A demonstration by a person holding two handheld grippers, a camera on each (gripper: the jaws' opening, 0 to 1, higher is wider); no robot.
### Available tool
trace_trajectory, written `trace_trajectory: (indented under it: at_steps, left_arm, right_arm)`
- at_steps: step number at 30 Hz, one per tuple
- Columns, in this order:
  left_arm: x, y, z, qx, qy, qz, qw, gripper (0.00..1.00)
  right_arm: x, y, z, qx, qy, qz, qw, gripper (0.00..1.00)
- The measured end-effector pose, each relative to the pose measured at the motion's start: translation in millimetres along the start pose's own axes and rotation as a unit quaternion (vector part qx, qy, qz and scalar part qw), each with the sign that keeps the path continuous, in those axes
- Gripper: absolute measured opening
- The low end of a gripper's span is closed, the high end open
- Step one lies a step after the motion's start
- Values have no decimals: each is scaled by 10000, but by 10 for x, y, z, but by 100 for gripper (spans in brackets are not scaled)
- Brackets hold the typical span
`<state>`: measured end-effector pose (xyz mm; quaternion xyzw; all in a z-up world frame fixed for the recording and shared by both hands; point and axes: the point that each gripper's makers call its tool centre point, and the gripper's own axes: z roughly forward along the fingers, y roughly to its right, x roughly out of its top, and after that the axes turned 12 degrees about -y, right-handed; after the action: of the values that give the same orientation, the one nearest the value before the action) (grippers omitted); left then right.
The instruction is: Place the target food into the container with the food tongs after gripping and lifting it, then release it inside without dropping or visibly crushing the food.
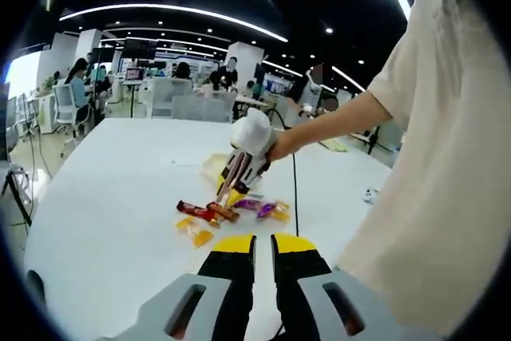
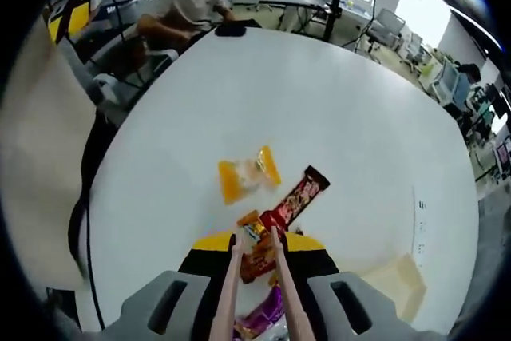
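Note:
In the right gripper view my right gripper is shut on a pair of pale food tongs that run forward between its yellow-tipped jaws. The tong tips straddle a small orange wrapped snack lying on a brown bar. An orange packet and a red bar lie just beyond. A pale yellow container sits to the right. In the left gripper view my left gripper hangs shut and empty, near the snack pile, where the right gripper reaches down.
Everything lies on a large white table. A person sits at its far edge with a dark object beside them. My own arm and pale shirt fill the right. Chairs and desks stand behind.

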<state>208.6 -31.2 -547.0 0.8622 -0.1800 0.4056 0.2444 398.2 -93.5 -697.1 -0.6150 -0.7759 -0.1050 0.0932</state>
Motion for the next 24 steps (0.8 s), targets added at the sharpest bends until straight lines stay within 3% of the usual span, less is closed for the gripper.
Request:
trace_trajectory:
  at_steps: [24]
  left_arm:
    - [-51, -61, 0, 22, -49, -124, 9999, 5]
  right_arm:
    - [9, 11, 207, 248, -155, -201, 9994, 22]
